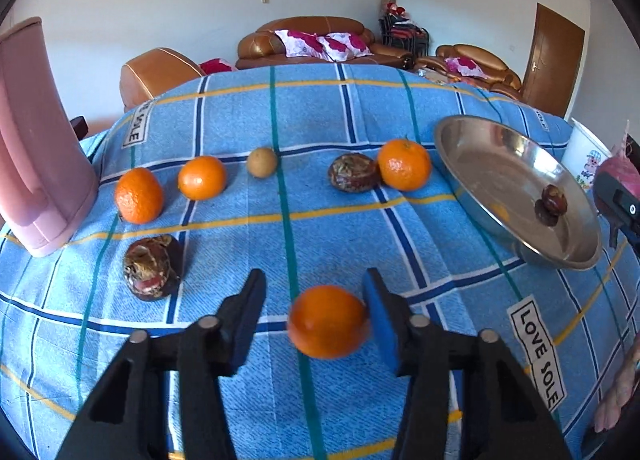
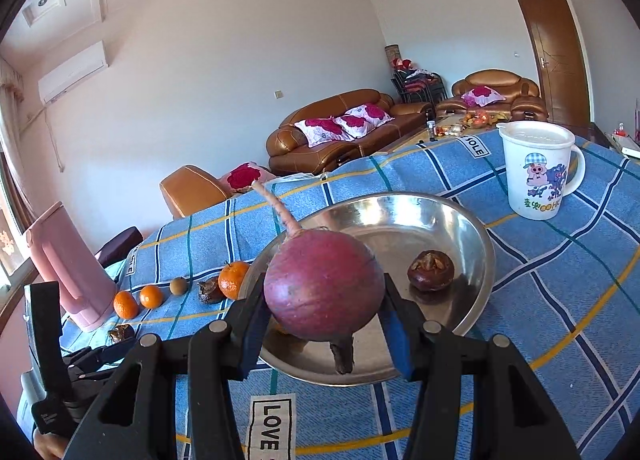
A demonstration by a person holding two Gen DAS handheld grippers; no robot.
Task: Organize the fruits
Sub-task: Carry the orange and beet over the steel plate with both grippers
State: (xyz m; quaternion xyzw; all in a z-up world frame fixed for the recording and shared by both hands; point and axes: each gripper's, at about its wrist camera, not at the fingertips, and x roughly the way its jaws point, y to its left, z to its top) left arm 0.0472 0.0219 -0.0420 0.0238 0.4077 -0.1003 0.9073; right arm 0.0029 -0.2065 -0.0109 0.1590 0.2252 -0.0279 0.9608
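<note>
My left gripper (image 1: 316, 292) is open around an orange (image 1: 327, 322) that lies on the blue checked cloth, touching the right pad and apart from the left one. More oranges (image 1: 139, 195) (image 1: 202, 177) (image 1: 405, 165), a small brown fruit (image 1: 262, 162) and two dark water chestnuts (image 1: 153, 267) (image 1: 353, 173) lie on the cloth. My right gripper (image 2: 324, 300) is shut on a purple-red radish (image 2: 323, 286) and holds it above the near rim of the steel bowl (image 2: 472, 244). One water chestnut (image 2: 431, 270) lies in the bowl.
A pink jug (image 1: 38, 139) stands at the left edge of the table. A white cartoon mug (image 2: 538, 167) stands beyond the bowl on the right. Sofas and a door are in the background.
</note>
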